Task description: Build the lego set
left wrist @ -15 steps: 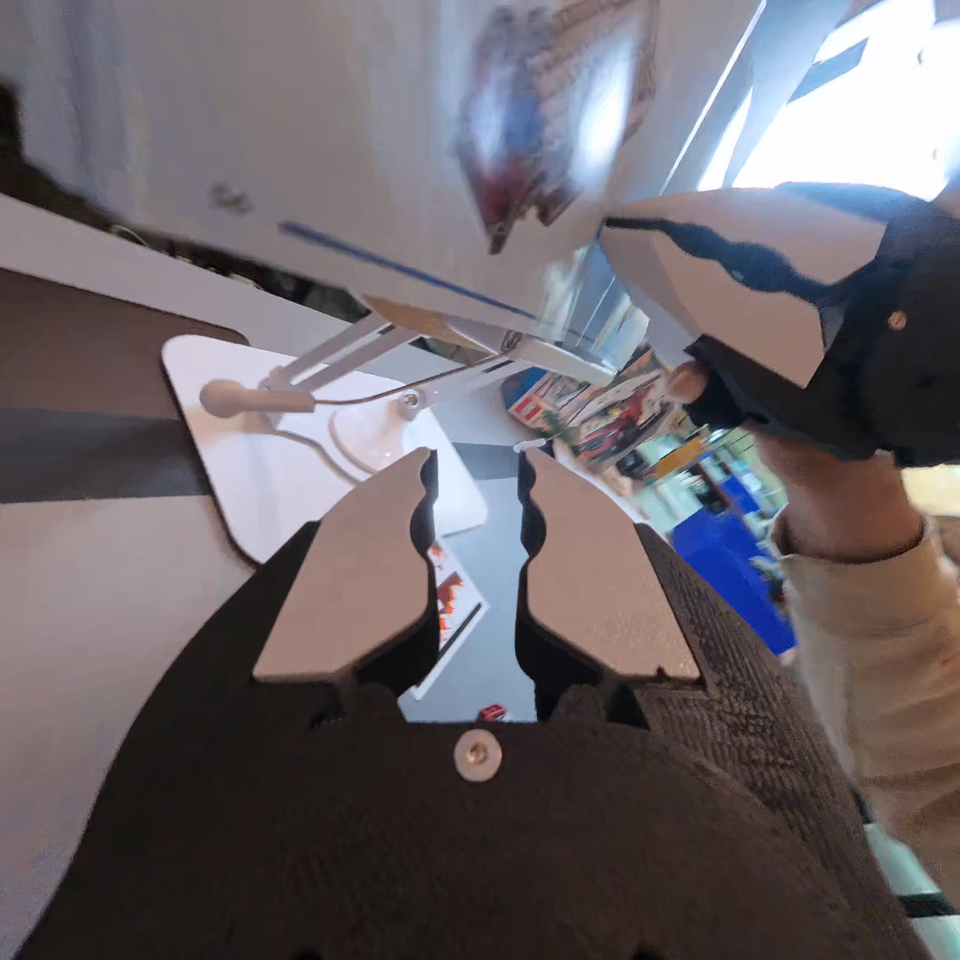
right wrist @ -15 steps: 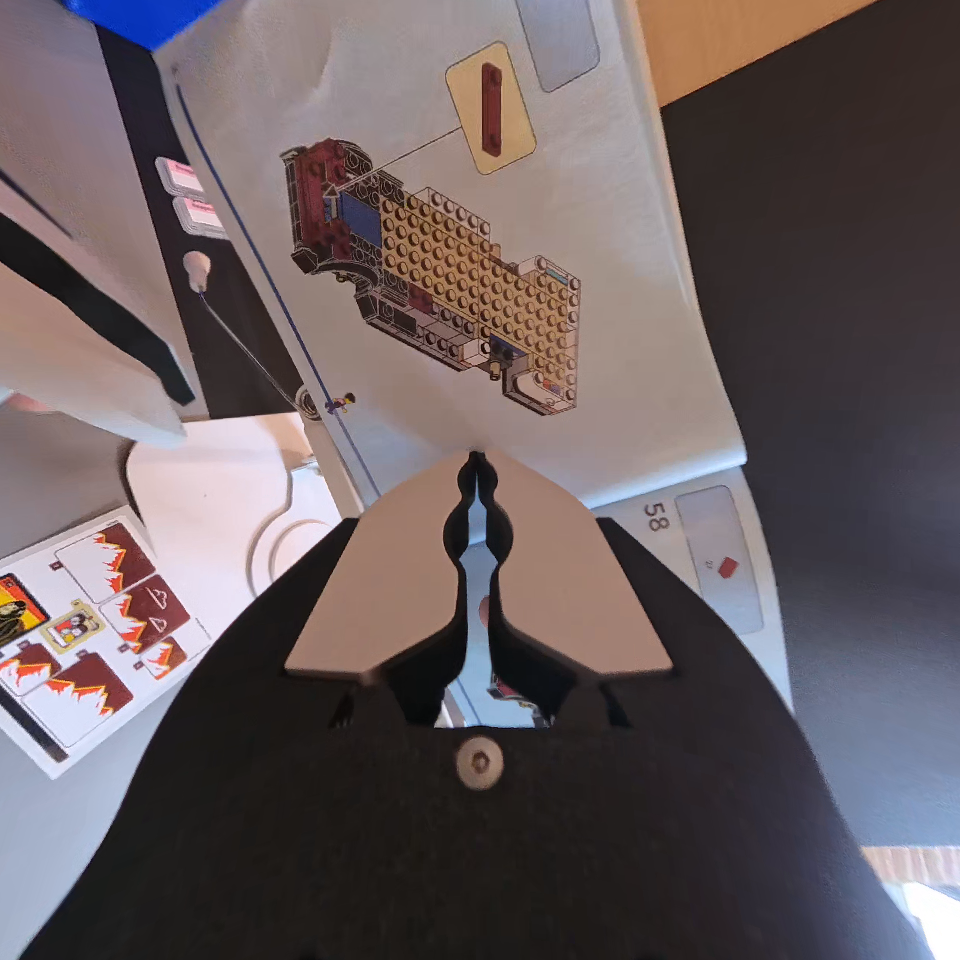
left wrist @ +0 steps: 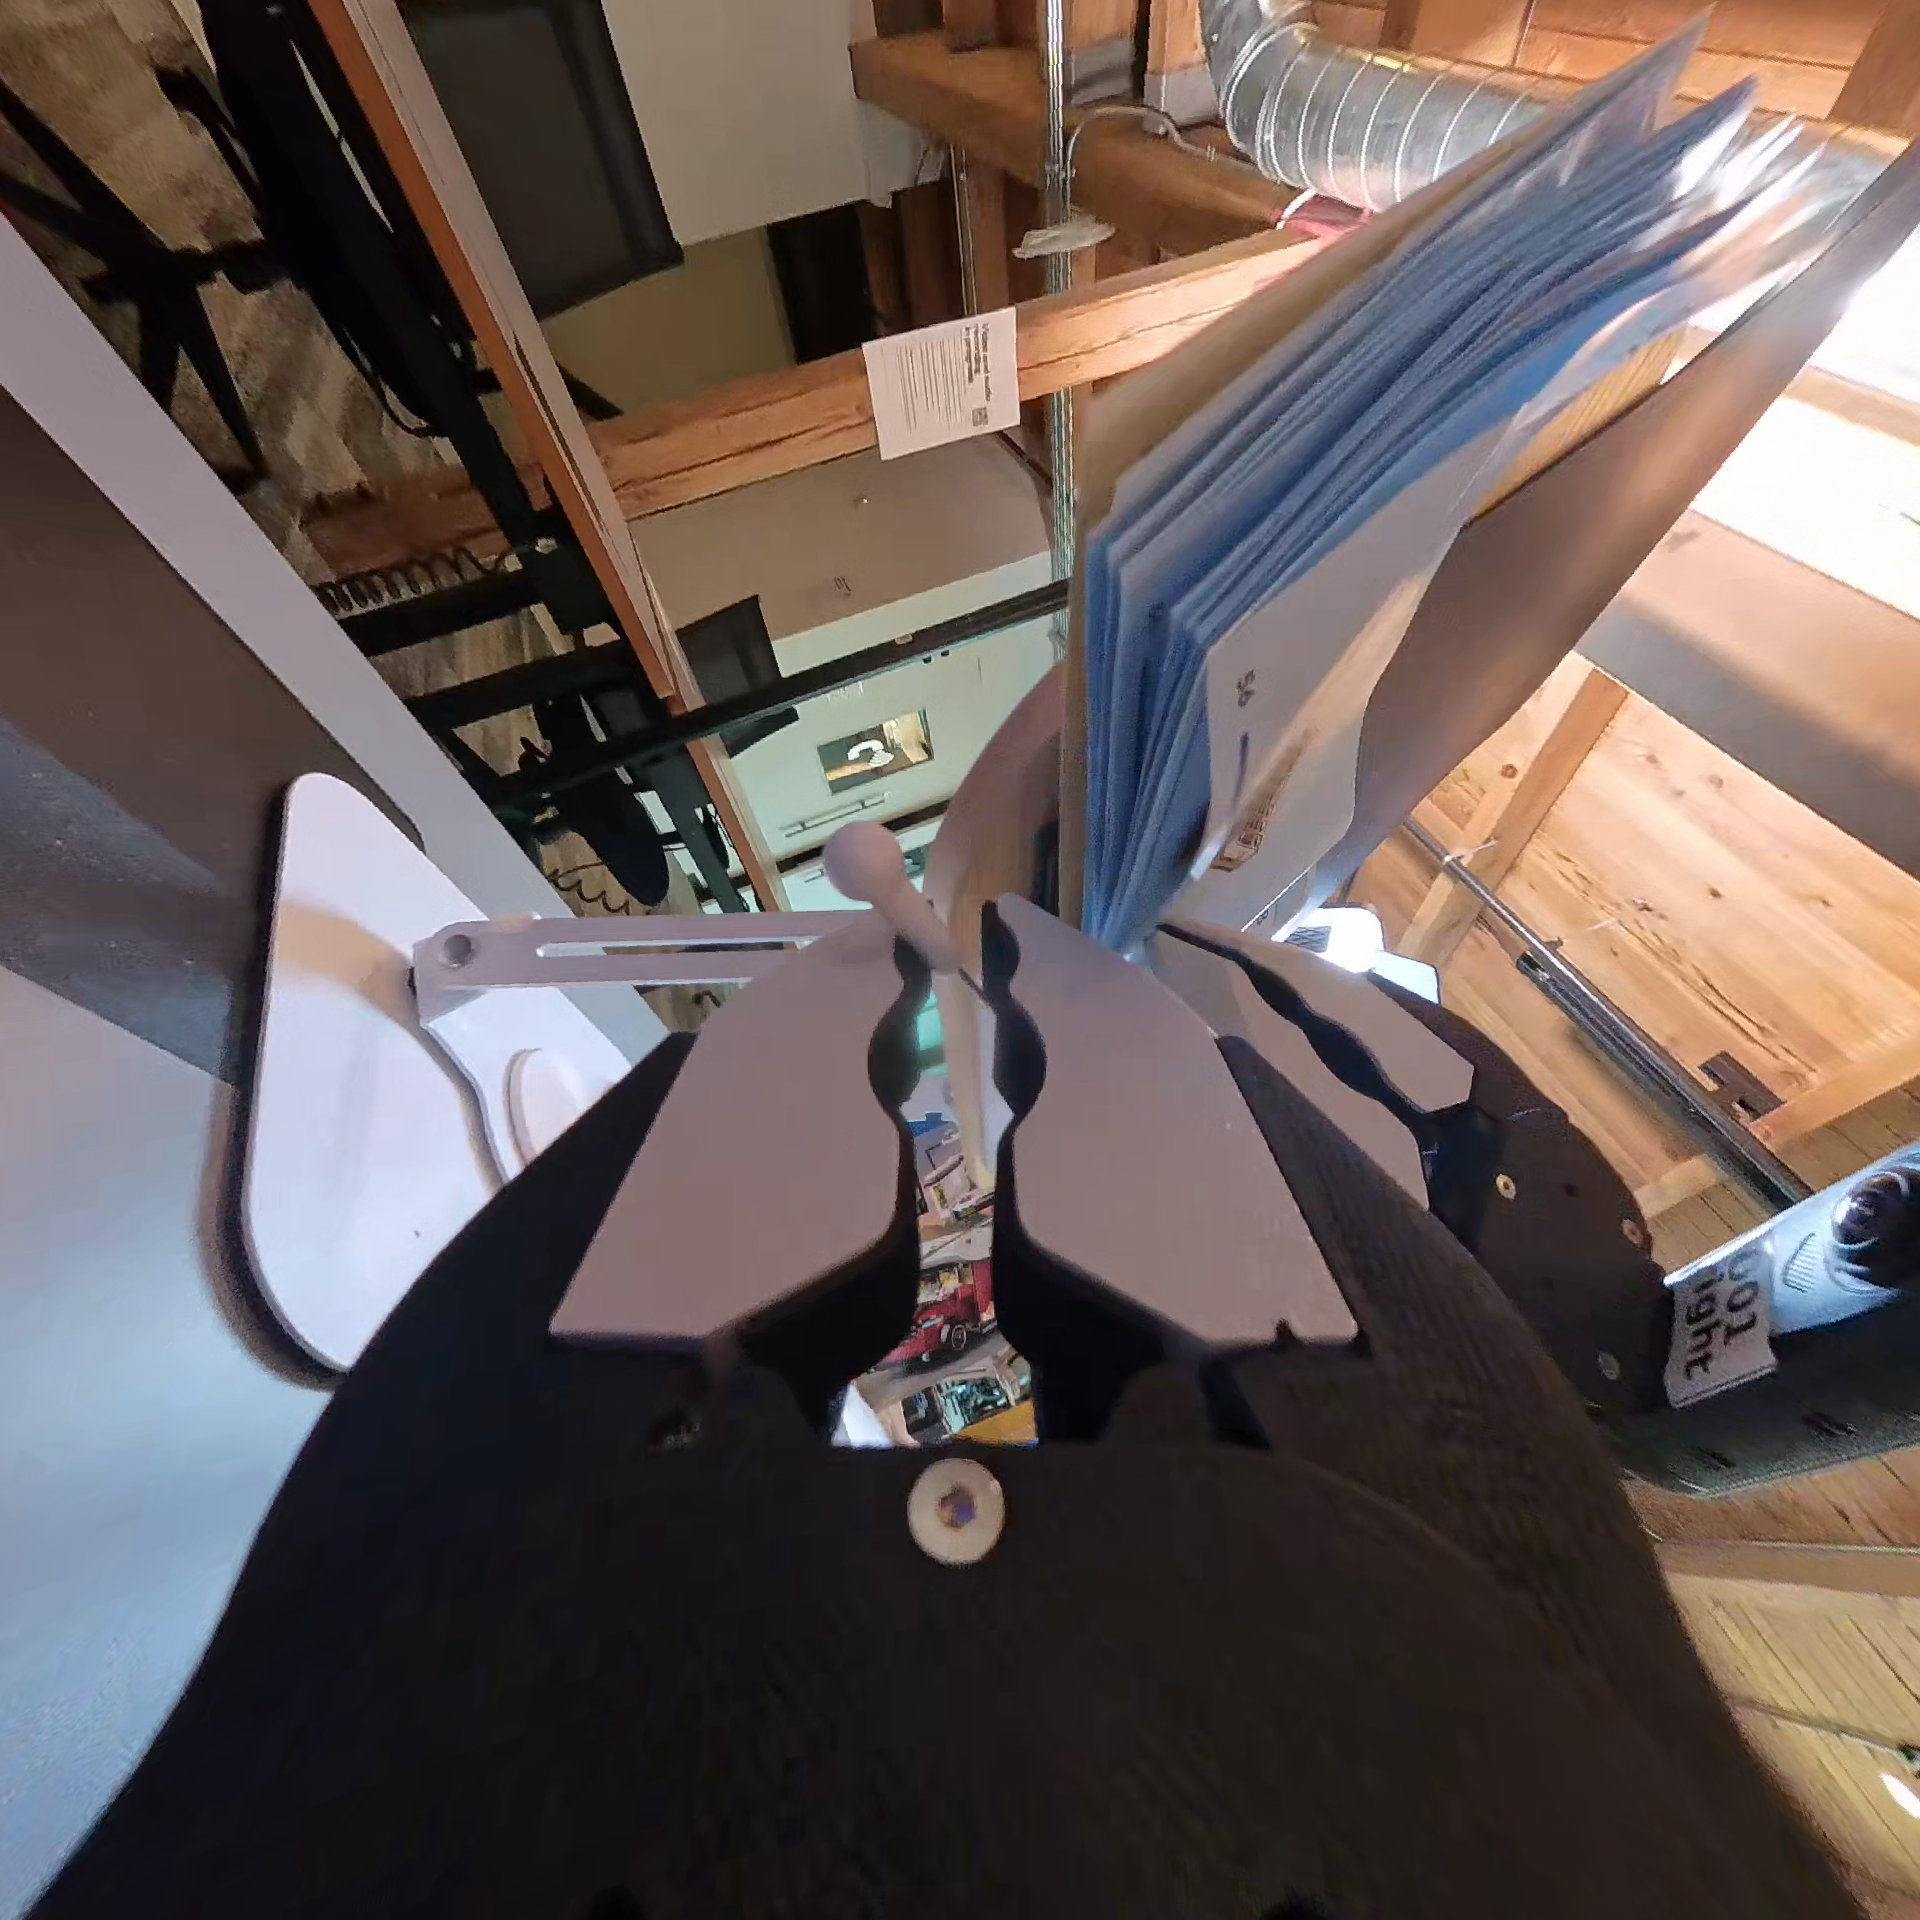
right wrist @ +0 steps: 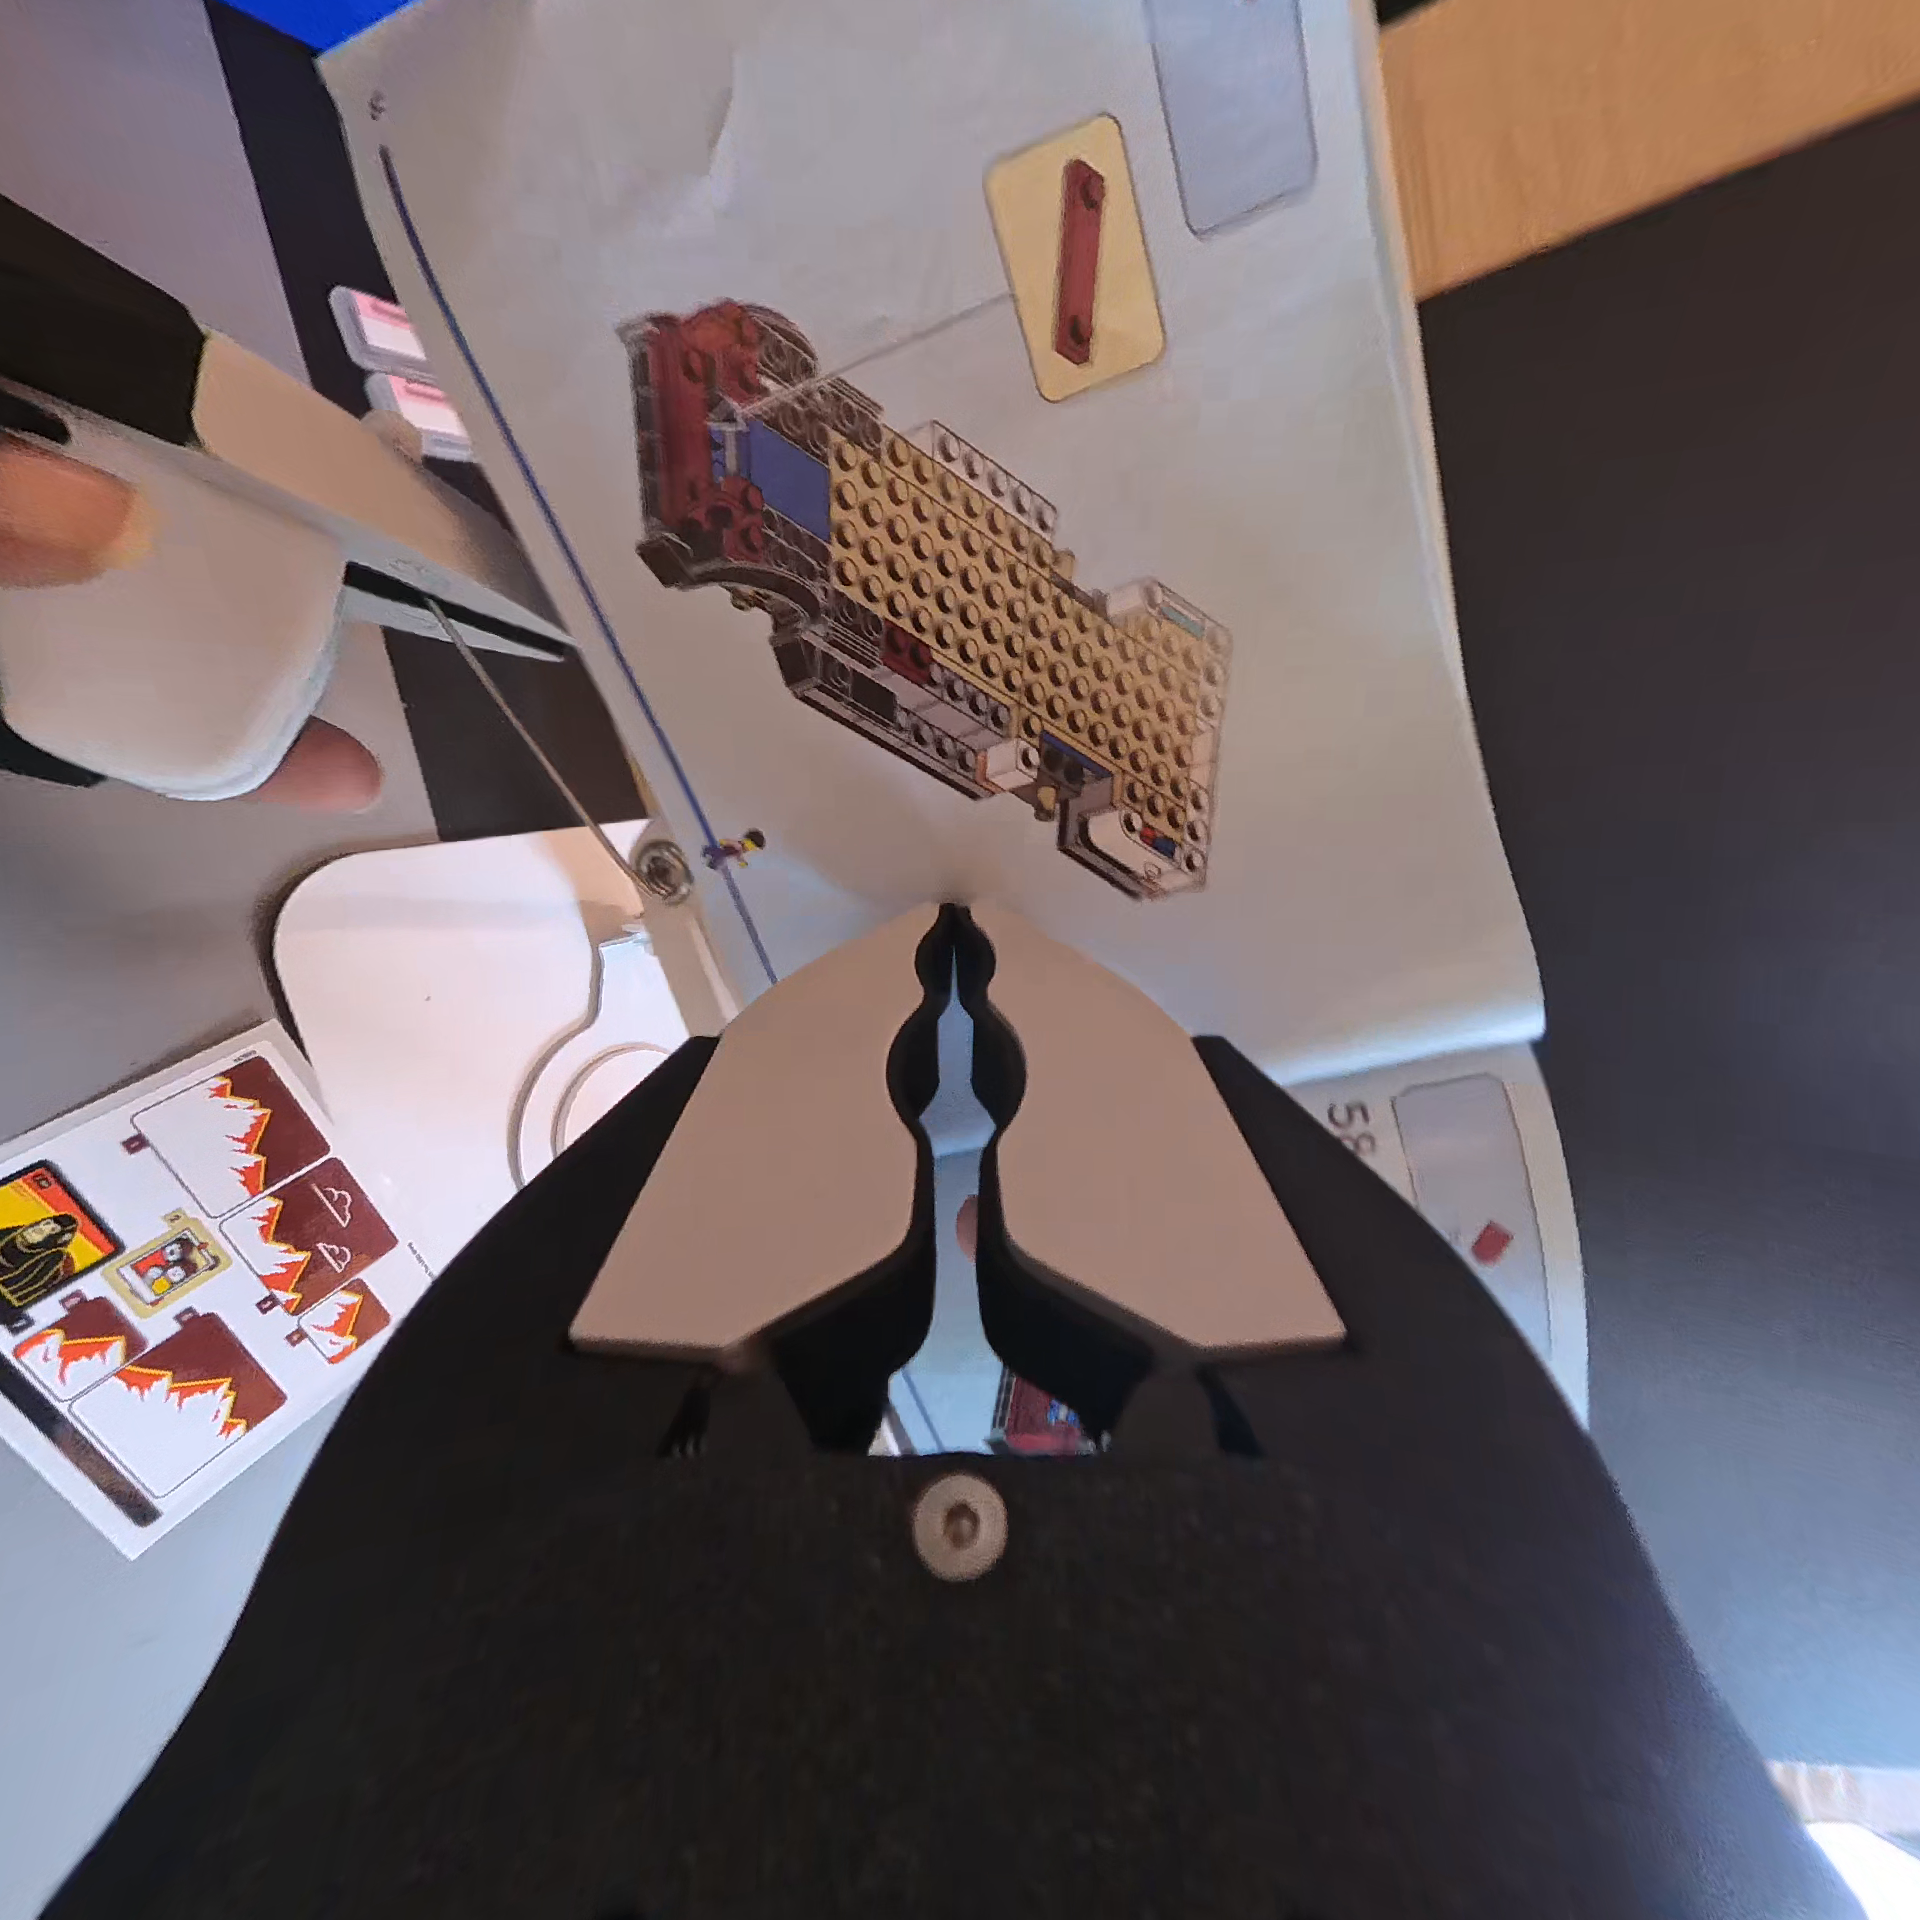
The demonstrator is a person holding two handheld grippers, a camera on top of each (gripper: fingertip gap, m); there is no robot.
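Left gripper (left wrist: 948,935): jaws nearly together, clamped on the stand's wooden peg (left wrist: 902,896).
Right gripper (right wrist: 952,914): jaws together, pinching a booklet (right wrist: 935,520) page's lower edge.
Stand (right wrist: 436,997): left of the booklet, on the tabletop (right wrist: 104,1714).
Sticker sheet (right wrist: 177,1278): left of, below the stand.

Building-instruction booklet (right wrist: 1039,312) stood raised, one page pinched at its edge; white-tipped page-holder arm (left wrist: 925,914) lay between fingers.

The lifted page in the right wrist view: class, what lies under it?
Under the lifted page, the corner of another page shows, with a grey box and a small red piece printed on it. The rest of that page is covered, as is whatever lies beneath.
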